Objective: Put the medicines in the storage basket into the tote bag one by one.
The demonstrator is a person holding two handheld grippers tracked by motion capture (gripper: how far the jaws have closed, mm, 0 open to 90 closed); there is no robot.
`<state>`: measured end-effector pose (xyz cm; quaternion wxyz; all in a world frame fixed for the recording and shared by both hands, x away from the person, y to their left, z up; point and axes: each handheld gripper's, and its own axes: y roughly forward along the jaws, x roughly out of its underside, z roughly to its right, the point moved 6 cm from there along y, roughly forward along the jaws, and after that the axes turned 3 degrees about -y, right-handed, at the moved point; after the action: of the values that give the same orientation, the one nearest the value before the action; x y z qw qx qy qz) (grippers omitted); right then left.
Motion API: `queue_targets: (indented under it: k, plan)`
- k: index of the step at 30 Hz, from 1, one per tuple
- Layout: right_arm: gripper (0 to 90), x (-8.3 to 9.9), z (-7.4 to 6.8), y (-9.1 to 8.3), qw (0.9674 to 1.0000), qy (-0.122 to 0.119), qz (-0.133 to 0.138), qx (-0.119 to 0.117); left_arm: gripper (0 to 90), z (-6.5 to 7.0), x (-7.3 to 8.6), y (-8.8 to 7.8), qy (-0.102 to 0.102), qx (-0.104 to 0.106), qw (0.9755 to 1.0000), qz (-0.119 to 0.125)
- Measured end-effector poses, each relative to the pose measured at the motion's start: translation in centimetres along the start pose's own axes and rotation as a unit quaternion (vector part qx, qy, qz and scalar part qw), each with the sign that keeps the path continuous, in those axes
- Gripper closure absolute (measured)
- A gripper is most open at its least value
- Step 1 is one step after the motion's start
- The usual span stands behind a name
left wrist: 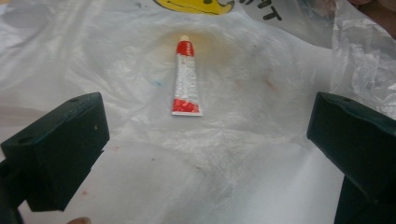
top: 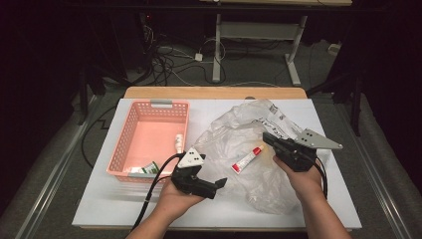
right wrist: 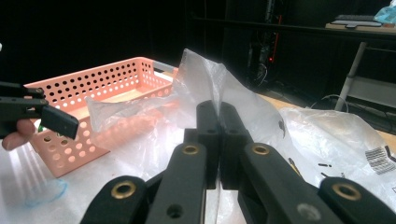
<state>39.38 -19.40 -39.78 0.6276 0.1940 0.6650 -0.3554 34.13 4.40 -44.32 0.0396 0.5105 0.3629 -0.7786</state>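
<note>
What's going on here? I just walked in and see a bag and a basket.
A person works two claws at a white table. The right claw is shut on a fold of the clear plastic bag, holding it up. The left claw is open, facing a red-and-white tube lying in the bag. The pink basket beside it already holds some small items.

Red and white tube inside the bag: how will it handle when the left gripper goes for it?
The tube looks small and flat-crimped, so probably light and unlikely to roll. It lies on the thin plastic bag, which may slide or bunch under it. The left gripper stands open, short of it.
</note>
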Motion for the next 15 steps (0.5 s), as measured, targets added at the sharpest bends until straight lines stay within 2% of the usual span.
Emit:
queue_targets:
  k: [6,15]
  plan:
    - [90.0,0.0,0.0,0.0,1.0,0.002,0.0,0.0,0.0,-1.4,-0.4,-1.3,-0.009,-0.019,0.9997,0.012]
    - [90.0,-0.1,0.0,-0.2,1.0,-0.001,0.003,0.001,0.0,-4.0,0.1,-2.8,-0.025,-0.054,0.9981,0.014]
